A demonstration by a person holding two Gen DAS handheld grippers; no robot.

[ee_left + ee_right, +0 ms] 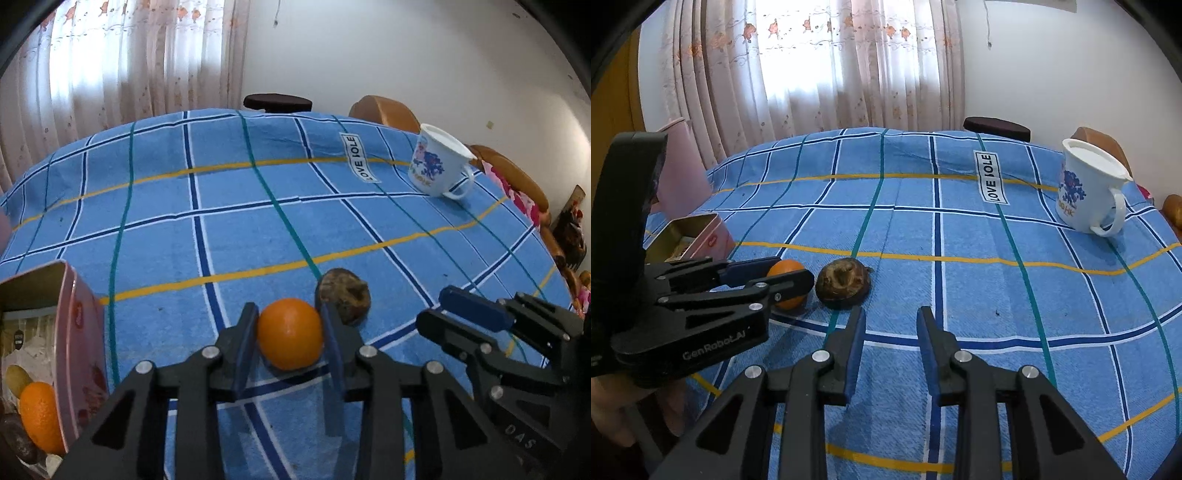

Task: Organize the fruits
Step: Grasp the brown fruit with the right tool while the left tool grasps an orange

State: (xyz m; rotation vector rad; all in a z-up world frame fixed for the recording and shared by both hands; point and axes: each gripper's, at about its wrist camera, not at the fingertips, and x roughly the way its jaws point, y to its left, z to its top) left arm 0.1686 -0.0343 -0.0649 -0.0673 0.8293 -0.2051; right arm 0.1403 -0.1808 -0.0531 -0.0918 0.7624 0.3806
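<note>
An orange (290, 334) lies on the blue checked tablecloth (258, 229) between the two fingers of my left gripper (290, 325), which press against its sides. It also shows in the right wrist view (788, 284), held by the left gripper (775, 275). A brown wrinkled fruit (345, 295) lies just right of the orange, and shows in the right wrist view (844, 282). A pink tin box (74, 350) at the left holds another orange (38, 417) and other fruit. My right gripper (890, 325) is open and empty, a little short of the brown fruit.
A white mug with a blue print (439, 162) stands at the far right of the table and shows in the right wrist view (1089, 188). Chair backs (384, 110) stand beyond the far edge. A curtain (812, 74) hangs behind.
</note>
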